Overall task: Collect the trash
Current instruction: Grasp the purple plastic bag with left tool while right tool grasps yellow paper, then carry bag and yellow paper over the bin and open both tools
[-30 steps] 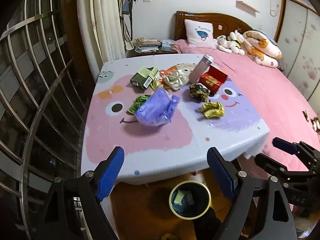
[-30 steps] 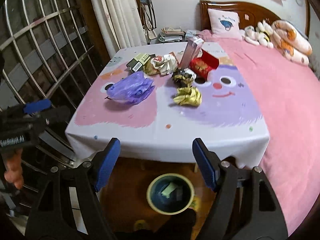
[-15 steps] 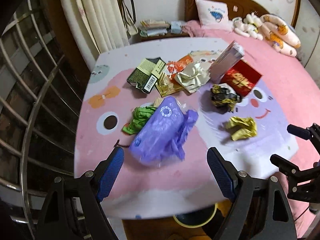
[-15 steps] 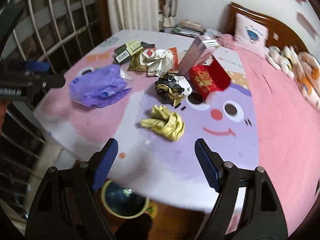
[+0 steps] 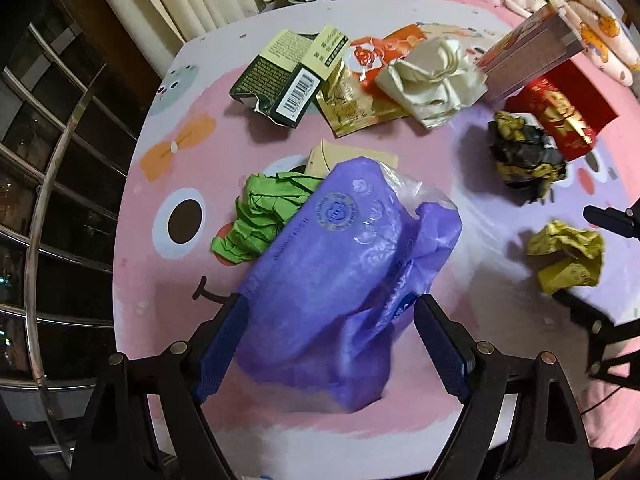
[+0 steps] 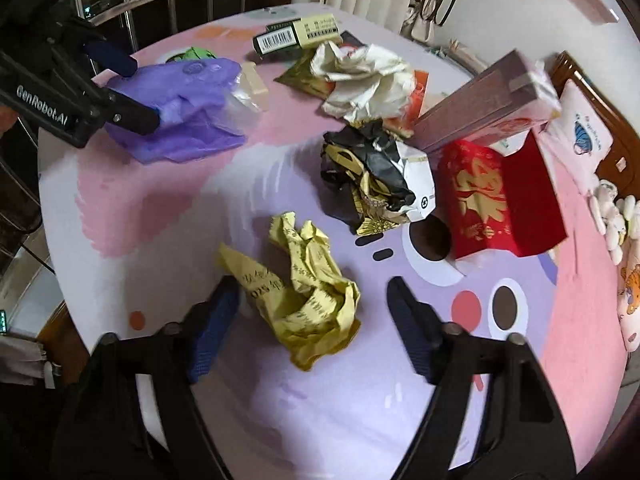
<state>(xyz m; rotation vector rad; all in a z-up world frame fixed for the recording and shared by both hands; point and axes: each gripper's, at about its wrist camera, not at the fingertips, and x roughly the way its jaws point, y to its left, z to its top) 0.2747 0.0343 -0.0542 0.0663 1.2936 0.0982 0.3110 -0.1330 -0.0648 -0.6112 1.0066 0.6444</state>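
A purple plastic bag (image 5: 340, 256) lies on the table's cartoon cloth (image 5: 180, 152). My left gripper (image 5: 328, 316) points steeply down and stands open, one finger on each side of the bag's near end. A crumpled yellow paper (image 6: 304, 280) lies between the fingers of my right gripper (image 6: 312, 286), whose jaws are closing; the left pad is at the paper's edge and the right pad stands clear of it. In the right wrist view, the left gripper (image 6: 128, 88) straddles the purple bag (image 6: 188, 108). The yellow paper (image 5: 568, 256) also shows at the left wrist view's right edge.
Further back on the table lie green crumpled paper (image 5: 260, 216), a dark box with a barcode (image 5: 284, 80), a cream wrapper (image 5: 436, 76), a black-and-gold wad (image 6: 372, 176), a red box (image 6: 492, 200) and a tall leaning carton (image 6: 480, 104). Window bars (image 5: 52, 168) stand left.
Both grippers have come down and forward over the table, each onto its piece of trash. The bin under the table edge has left view. The right gripper has rolled and its jaws have narrowed.
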